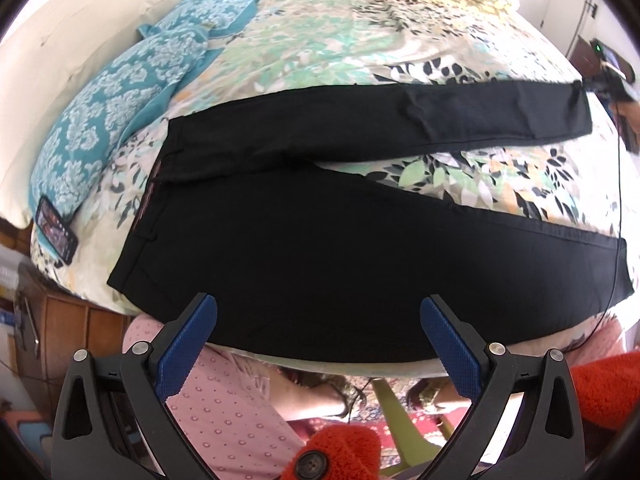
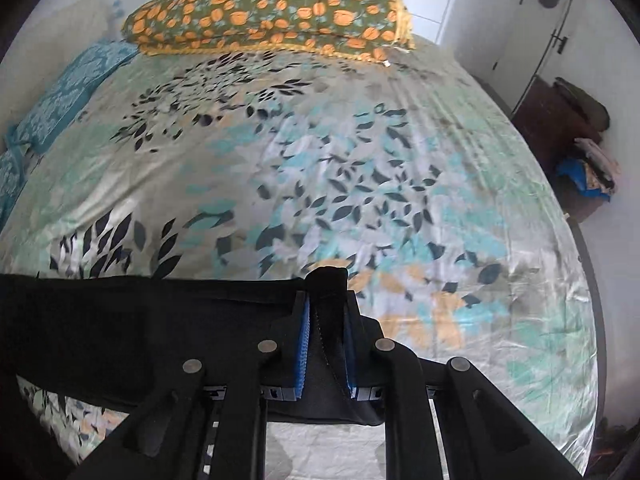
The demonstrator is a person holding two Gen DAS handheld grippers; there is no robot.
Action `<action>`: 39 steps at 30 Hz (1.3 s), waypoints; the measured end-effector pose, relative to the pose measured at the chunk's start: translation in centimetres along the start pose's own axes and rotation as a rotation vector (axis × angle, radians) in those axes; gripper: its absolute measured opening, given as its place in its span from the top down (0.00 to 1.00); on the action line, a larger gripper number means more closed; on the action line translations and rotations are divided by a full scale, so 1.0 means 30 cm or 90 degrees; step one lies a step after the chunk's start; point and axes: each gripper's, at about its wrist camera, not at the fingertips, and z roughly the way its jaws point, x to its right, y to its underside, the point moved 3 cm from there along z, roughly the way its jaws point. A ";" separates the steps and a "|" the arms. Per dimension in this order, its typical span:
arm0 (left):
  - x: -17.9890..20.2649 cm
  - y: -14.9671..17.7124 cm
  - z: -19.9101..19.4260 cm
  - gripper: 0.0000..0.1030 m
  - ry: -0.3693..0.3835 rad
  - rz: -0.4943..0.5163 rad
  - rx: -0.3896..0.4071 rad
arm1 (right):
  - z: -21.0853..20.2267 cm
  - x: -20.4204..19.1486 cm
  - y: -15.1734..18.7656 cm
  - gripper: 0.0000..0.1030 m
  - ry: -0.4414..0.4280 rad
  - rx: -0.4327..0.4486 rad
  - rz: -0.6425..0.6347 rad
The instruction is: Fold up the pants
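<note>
Black pants (image 1: 320, 240) lie spread on a floral bedsheet (image 1: 320, 52), waistband to the left, two legs running right in a V. My left gripper (image 1: 318, 312) is open and empty, hovering over the near leg's lower edge. My right gripper (image 2: 326, 300) is shut on the hem of the far pant leg (image 2: 160, 320) and holds it just above the sheet (image 2: 360, 160). In the left wrist view it shows at the far leg's end (image 1: 612, 84).
Teal patterned pillows (image 1: 120, 92) lie at the left with a phone (image 1: 56, 230) beside them. An orange-flowered pillow (image 2: 272, 12) sits at the bed's far end. A dark cabinet with clothes (image 2: 580, 160) stands at the right. A thin cable (image 1: 618, 200) hangs over the near leg's hem.
</note>
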 end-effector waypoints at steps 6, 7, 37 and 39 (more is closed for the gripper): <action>-0.001 0.013 0.008 0.01 -0.015 0.004 -0.015 | 0.106 -0.024 0.024 0.86 0.053 -0.011 -0.016; -0.006 0.015 0.010 0.01 -0.017 0.002 -0.017 | 0.121 -0.026 0.034 0.86 0.060 -0.012 -0.013; -0.479 -0.377 0.759 0.00 -0.133 -0.202 0.038 | -0.580 -0.355 1.021 0.09 -0.157 0.053 0.170; -0.472 -0.365 0.709 0.01 -0.122 -0.198 0.042 | -0.595 -0.388 1.052 0.08 -0.158 0.052 0.171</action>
